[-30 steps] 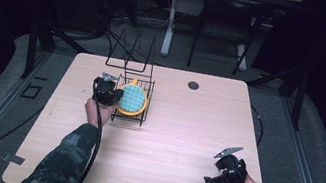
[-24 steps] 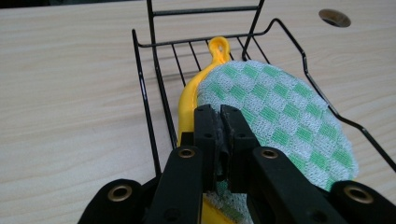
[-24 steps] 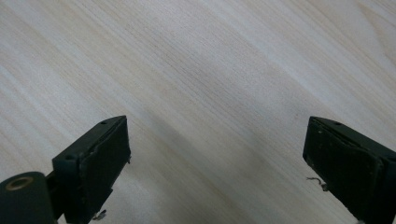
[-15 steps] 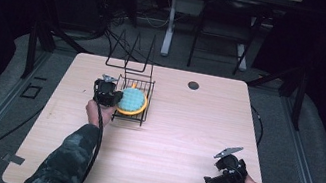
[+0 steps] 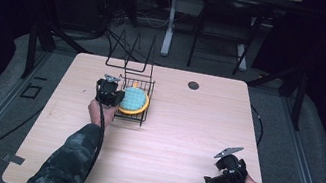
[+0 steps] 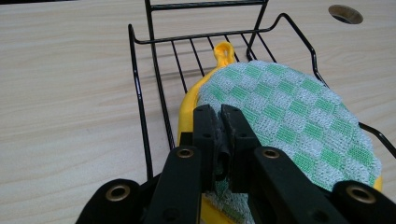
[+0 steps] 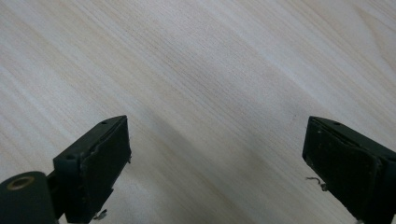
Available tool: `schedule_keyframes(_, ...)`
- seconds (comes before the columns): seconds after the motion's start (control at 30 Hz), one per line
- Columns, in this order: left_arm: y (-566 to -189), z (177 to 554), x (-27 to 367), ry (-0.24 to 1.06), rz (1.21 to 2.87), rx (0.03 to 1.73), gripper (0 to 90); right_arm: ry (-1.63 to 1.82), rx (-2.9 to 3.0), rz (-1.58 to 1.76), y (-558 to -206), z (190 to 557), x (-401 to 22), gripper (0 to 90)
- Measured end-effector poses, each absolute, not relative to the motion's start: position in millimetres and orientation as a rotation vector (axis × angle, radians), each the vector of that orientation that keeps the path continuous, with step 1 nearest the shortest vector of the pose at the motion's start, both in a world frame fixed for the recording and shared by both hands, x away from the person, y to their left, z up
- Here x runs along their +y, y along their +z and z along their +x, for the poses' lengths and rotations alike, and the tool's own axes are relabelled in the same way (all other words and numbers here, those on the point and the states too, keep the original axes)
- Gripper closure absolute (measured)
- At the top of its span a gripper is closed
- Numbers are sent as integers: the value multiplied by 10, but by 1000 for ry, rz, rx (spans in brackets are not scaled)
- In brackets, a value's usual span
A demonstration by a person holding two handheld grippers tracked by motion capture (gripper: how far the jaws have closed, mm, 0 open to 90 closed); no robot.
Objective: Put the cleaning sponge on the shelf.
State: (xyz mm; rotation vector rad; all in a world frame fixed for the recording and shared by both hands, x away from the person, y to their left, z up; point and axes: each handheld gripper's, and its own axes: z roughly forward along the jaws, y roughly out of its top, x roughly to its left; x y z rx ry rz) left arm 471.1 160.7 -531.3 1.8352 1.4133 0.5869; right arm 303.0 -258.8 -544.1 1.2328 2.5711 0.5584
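A round pot holder (image 5: 135,99), green-and-white checked with a yellow rim and loop, lies in a black wire rack (image 5: 149,87) on the left half of the table. My left gripper (image 5: 119,97) is at the rack's left side. In the left gripper view its jaws (image 6: 219,112) are shut on the near edge of the pot holder (image 6: 289,107), with cloth pinched between the pads, inside the wire rack (image 6: 140,93). Near the front right corner my right gripper (image 5: 209,182) stands open. Bare wood lies between its fingers (image 7: 215,154).
The rack has tall wire dividers (image 5: 132,53) rising at its far end. A small round hole (image 5: 193,85) sits in the wooden table (image 5: 182,140) near its far edge. Dark floor, cables and table legs lie beyond.
The left gripper has crept a touch to the right at the rack, still closed on the pot holder. The right hand has kept still.
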Motion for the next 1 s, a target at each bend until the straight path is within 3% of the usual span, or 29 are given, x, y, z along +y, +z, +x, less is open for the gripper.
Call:
schedule_keyframes(0.23, -5306, 4714, 1632, 578, 1826, 1419, 796, 554, 2573, 1226, -5443, 3032, -2589, 72)
schedule_keyframes(0.57, -5244, 4658, 1704, 547, 1826, 1433, 375, 553, 2575, 1221, -5441, 3032, -2587, 72)
schedule_keyframes(0.83, -5109, 4504, 1728, 568, 1833, 1382, 200, 558, 2575, 1234, -5454, 3034, -2609, 72)
schedule_keyframes(1.0, -5041, 4344, 1755, 581, 1853, 1353, 155, 557, 2572, 1228, -5443, 3014, -2602, 74)
